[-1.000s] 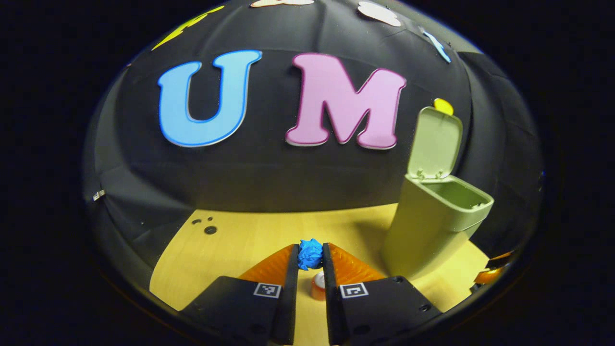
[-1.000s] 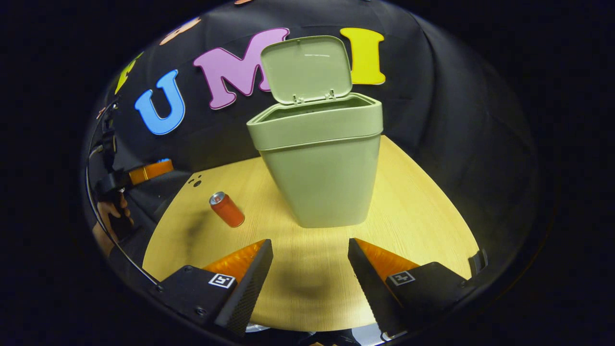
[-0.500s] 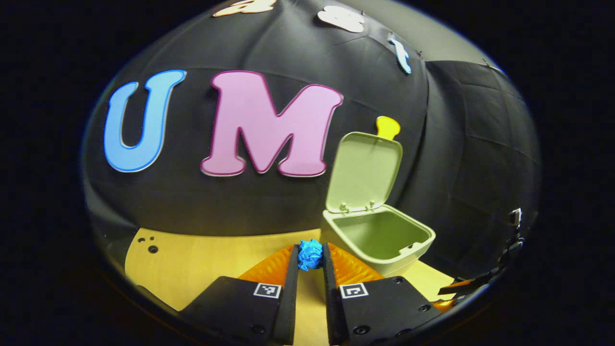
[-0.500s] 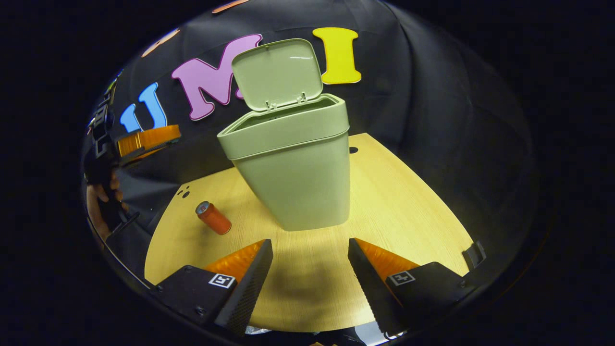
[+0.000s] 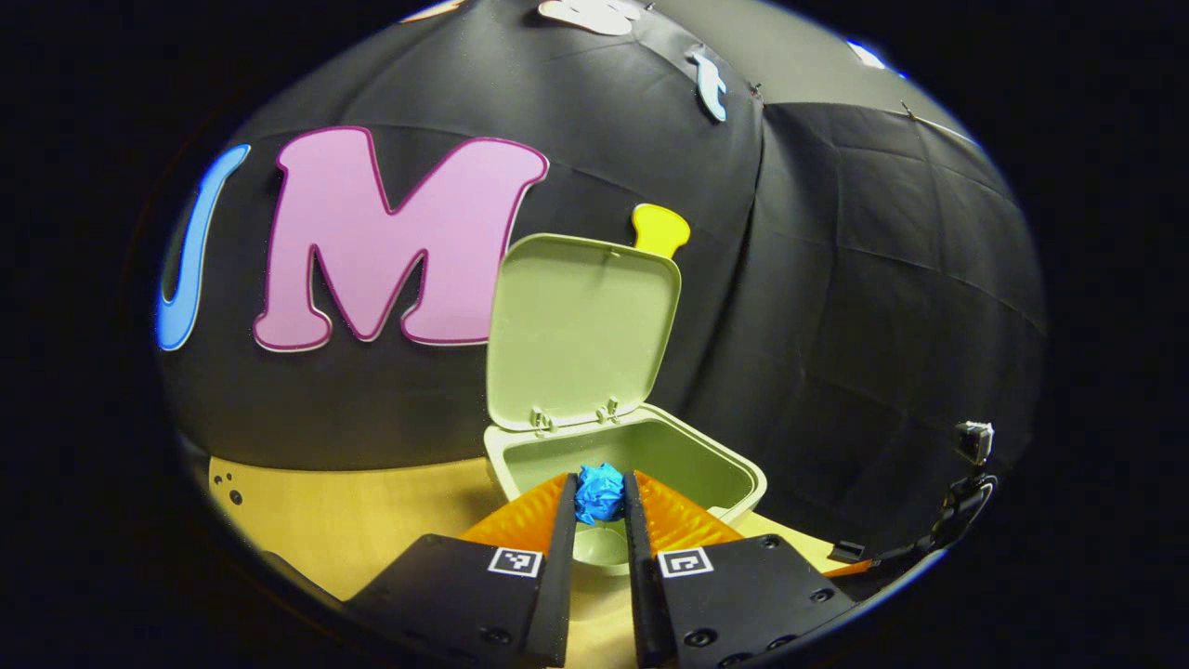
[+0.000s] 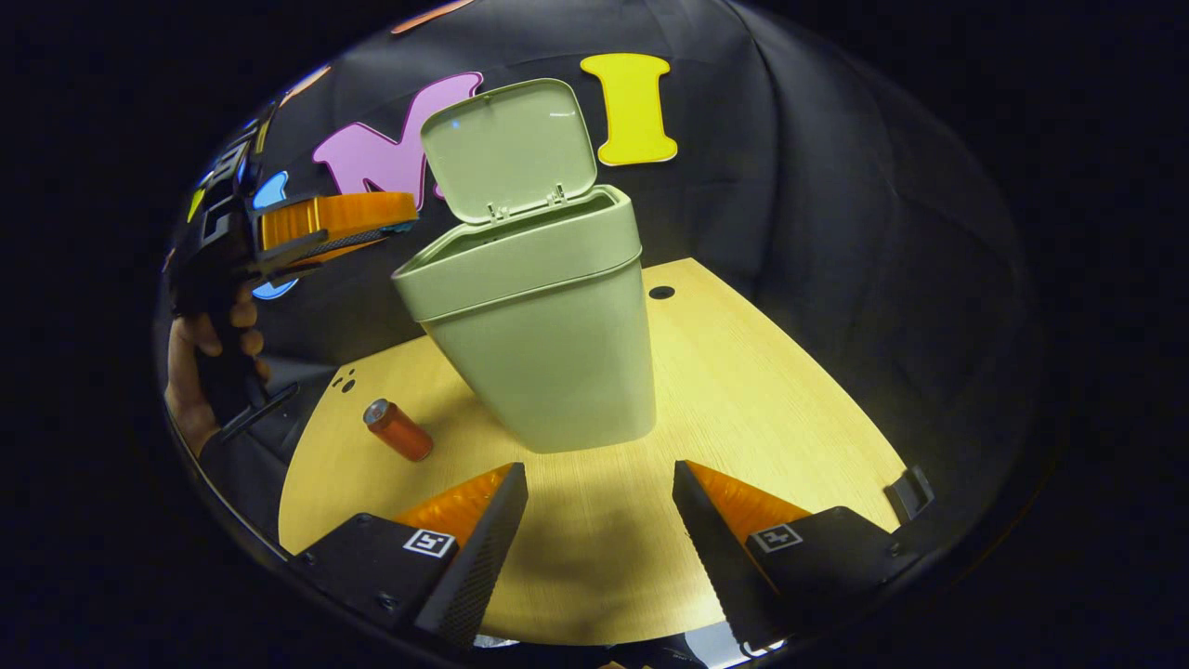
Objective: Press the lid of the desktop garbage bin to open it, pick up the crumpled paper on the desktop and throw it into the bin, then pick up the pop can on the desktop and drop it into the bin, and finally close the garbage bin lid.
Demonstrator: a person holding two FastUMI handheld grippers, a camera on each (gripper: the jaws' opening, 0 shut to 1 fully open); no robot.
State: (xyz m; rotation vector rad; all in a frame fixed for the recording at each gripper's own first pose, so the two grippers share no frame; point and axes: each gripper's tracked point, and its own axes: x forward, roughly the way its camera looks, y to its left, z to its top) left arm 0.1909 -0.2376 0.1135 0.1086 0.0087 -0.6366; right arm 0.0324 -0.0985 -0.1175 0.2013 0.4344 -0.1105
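A light wooden table point(image 6: 762, 390) carries an open green bin point(image 6: 548, 353) and a pop can point(image 6: 398, 430) lying beside it.

wooden tabletop point(image 6: 743, 372), small holes point(image 6: 346, 382)

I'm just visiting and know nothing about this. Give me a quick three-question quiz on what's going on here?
1. True or false: the bin lid is open.
2. What does the left gripper hold: A) the can, B) the paper, C) nothing?
3. Fill in: the can lies on the ____.

Key
1. True: the lid stands up.
2. B: both fingers press the blue paper, above the bin's open mouth.
3. Table, left of the bin in the right gripper view. The right gripper is open.
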